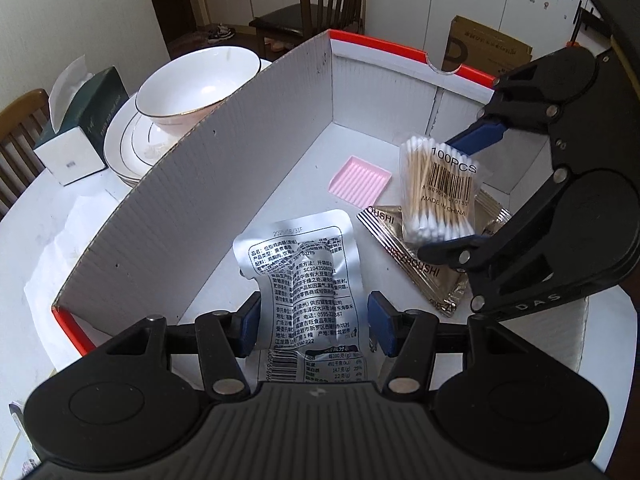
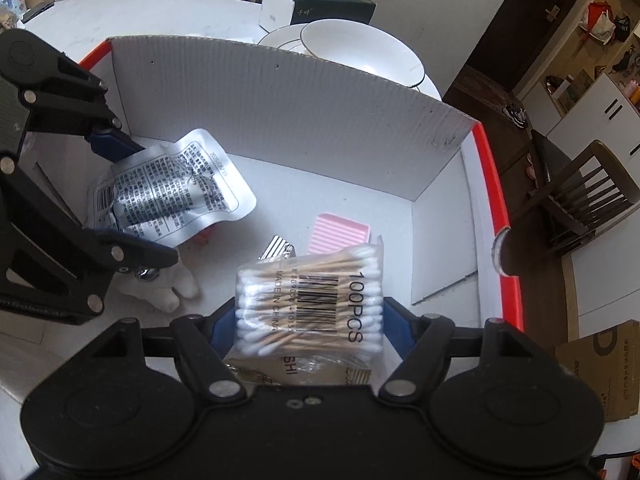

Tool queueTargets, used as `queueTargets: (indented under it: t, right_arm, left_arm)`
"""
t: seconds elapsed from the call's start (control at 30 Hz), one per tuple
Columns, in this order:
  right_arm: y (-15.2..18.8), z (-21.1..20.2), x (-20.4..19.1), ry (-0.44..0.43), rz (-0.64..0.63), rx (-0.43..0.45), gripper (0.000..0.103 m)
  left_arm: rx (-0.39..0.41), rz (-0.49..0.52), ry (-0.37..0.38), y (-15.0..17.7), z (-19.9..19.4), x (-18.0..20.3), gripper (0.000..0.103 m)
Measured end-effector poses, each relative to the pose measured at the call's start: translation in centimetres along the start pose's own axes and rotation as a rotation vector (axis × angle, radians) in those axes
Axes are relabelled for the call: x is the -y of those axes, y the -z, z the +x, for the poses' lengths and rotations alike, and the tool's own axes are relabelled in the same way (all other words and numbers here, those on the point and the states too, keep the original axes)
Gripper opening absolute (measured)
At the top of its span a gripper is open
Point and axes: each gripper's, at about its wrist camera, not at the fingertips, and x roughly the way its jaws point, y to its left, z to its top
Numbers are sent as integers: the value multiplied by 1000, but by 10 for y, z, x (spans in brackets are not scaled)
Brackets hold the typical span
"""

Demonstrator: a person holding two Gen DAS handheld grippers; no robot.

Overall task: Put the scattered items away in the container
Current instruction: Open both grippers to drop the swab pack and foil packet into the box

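A white cardboard box (image 1: 224,168) with a red rim is the container; it also shows in the right wrist view (image 2: 280,112). My left gripper (image 1: 314,326) is over the box with its pads on either side of a silver foil food pouch (image 1: 308,268), seen too in the right wrist view (image 2: 172,188). My right gripper (image 2: 308,324) is shut on a clear pack of cotton swabs (image 2: 312,300), held above the box floor; the pack also shows in the left wrist view (image 1: 440,188). A pink ridged tray (image 1: 360,180) and gold sachets (image 1: 420,264) lie in the box.
A white bowl (image 1: 200,84) on stacked plates (image 1: 128,144) and a dark green tissue box (image 1: 80,128) stand on the white table beside the box. A small white figurine (image 2: 168,288) lies in the box. Wooden chairs (image 1: 320,8) and a brown carton (image 1: 488,48) stand beyond.
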Motion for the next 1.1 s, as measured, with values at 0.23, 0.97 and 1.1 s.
queueTargets:
  t: [0.23, 0.97, 1.1]
  right_arm:
    - [-1, -8, 2, -3, -6, 23, 86]
    - [20, -66, -2, -45, 70, 150, 91]
    - [24, -81, -7, -54, 80, 182, 91]
  left_arm:
    - [18, 12, 8, 1, -7, 3, 59]
    - [150, -46, 14, 21, -56, 0, 62]
    - [184, -65, 6, 28, -70, 0, 62]
